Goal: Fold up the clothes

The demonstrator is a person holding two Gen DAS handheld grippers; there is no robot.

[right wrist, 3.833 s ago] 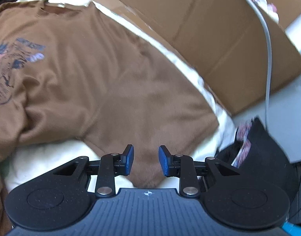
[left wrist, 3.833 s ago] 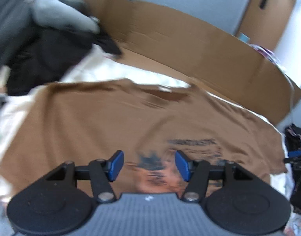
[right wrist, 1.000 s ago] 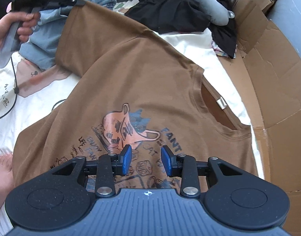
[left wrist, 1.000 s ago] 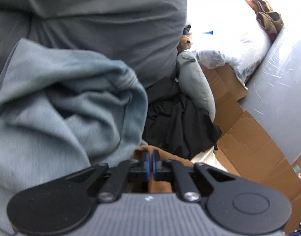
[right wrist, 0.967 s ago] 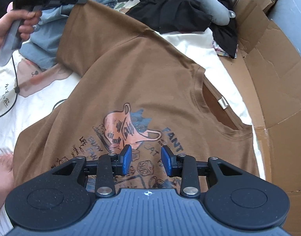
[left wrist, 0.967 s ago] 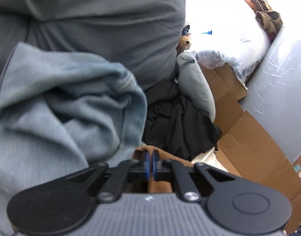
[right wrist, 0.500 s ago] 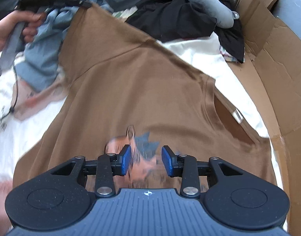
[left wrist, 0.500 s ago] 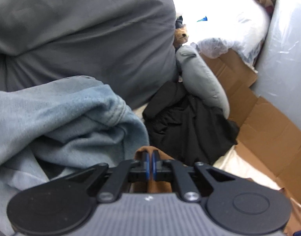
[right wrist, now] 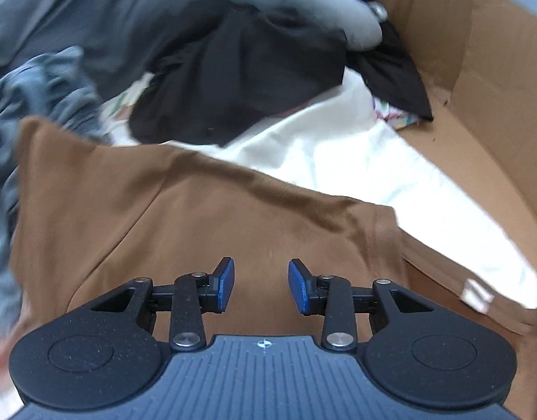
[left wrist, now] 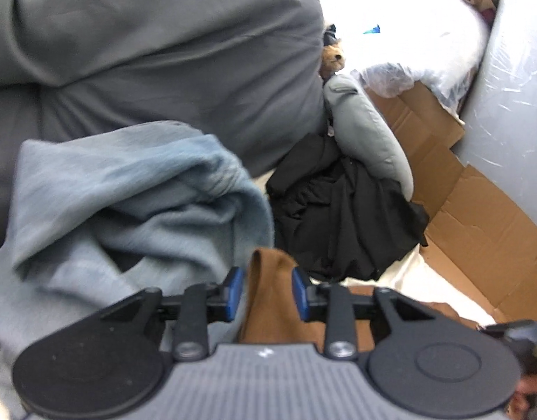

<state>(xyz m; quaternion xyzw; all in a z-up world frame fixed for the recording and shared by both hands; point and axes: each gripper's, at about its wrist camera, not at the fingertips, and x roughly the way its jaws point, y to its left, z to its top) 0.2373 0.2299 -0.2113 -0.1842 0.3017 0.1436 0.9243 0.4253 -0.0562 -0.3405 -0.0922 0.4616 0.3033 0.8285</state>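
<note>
A brown T-shirt (right wrist: 184, 210) lies spread on a white sheet (right wrist: 338, 154), its collar with a white tag at the right. My right gripper (right wrist: 261, 285) is open and empty just above the shirt's upper back. In the left wrist view my left gripper (left wrist: 267, 292) is open, with a bunched sleeve of the brown shirt (left wrist: 268, 280) standing between its blue pads, not pinched.
A light blue garment (left wrist: 128, 210) is piled left of the left gripper. Grey bedding (left wrist: 145, 52), a black garment (left wrist: 342, 217) and a grey pillow (left wrist: 370, 140) lie beyond. Cardboard walls (right wrist: 478, 70) bound the right side.
My left gripper has opened and let go of the brown sleeve it was pinching. My right gripper has moved forward over the shirt toward the shoulder and collar.
</note>
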